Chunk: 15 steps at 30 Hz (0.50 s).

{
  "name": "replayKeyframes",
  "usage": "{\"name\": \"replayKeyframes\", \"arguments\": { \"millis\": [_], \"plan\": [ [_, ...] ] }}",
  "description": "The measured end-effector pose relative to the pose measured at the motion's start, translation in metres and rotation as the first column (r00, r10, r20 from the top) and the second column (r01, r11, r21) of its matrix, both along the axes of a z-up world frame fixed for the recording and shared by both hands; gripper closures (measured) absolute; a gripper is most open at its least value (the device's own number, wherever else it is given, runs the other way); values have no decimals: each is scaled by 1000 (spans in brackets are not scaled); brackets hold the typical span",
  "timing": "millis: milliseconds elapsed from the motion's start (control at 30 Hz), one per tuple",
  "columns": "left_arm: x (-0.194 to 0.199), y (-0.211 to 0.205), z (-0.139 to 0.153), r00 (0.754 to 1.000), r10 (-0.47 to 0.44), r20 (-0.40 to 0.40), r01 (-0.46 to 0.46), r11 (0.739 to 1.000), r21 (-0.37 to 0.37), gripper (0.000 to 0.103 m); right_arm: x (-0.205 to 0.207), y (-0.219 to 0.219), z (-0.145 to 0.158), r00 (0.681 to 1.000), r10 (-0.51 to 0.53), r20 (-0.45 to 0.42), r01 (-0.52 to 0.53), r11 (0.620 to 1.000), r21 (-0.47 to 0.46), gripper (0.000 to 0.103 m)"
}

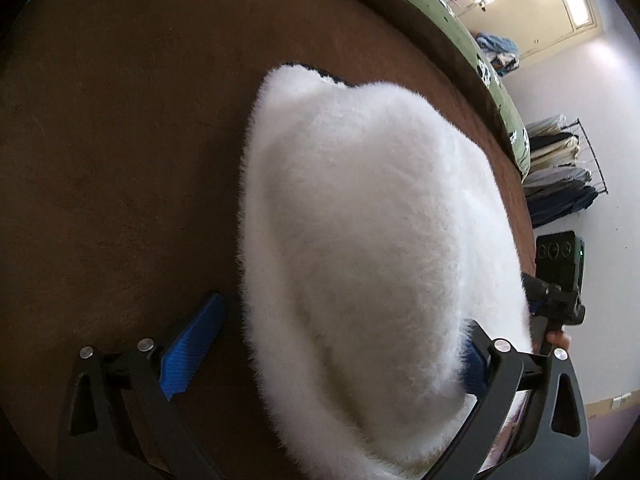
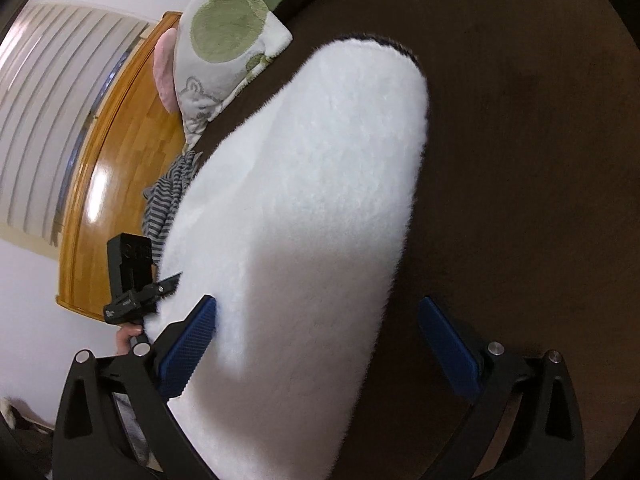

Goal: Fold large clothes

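Observation:
A fluffy white garment [image 1: 360,216] lies folded into a long bundle on the brown bed cover [image 1: 120,140]. A dark trim shows at its far end. My left gripper [image 1: 332,348] is open, its blue pads [image 1: 192,348] spread around the garment's near end. In the right wrist view the same garment [image 2: 304,208] fills the middle. My right gripper [image 2: 320,344] is open too, its left pad [image 2: 188,352] against the fur and its right pad [image 2: 452,352] over the bare cover. Each view shows the other gripper at the garment's side.
A green patterned blanket [image 1: 472,40] runs along the bed's far edge. A rack of hanging clothes [image 1: 560,168] stands by the wall. A green-and-white pillow [image 2: 228,40], a striped cloth [image 2: 168,200] and a wooden headboard [image 2: 120,168] lie left of the garment.

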<state>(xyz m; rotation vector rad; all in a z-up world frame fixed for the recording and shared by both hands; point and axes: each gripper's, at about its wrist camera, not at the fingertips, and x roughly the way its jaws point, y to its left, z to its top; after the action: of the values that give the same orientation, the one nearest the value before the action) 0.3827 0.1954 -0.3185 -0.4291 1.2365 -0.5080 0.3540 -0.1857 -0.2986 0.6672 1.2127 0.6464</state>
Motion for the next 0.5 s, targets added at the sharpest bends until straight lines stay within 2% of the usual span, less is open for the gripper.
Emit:
{"name": "replayKeyframes", "arguments": {
  "millis": [100, 167, 267, 367, 500],
  "plan": [
    [5, -7, 1, 999, -35, -21, 34, 999, -10, 6, 1, 0, -4, 1000, -2, -10, 3, 999, 34, 6],
    [6, -14, -2, 997, -65, -47, 62, 997, -55, 7, 6, 4, -6, 1000, 1, -15, 0, 999, 42, 6],
    [7, -30, -3, 994, -95, -47, 94, 995, -32, 6, 9, 11, -4, 1000, 23, -18, -22, 999, 46, 6],
    [8, -32, -5, 994, -91, -66, 86, 994, -75, 7, 10, 31, -2, 997, 77, -4, -77, 997, 6, 4],
    [7, -40, -8, 991, -108, -80, 95, 984, -154, 7, 8, 38, -4, 997, 71, 3, -71, 997, -23, 4]
  ]
}}
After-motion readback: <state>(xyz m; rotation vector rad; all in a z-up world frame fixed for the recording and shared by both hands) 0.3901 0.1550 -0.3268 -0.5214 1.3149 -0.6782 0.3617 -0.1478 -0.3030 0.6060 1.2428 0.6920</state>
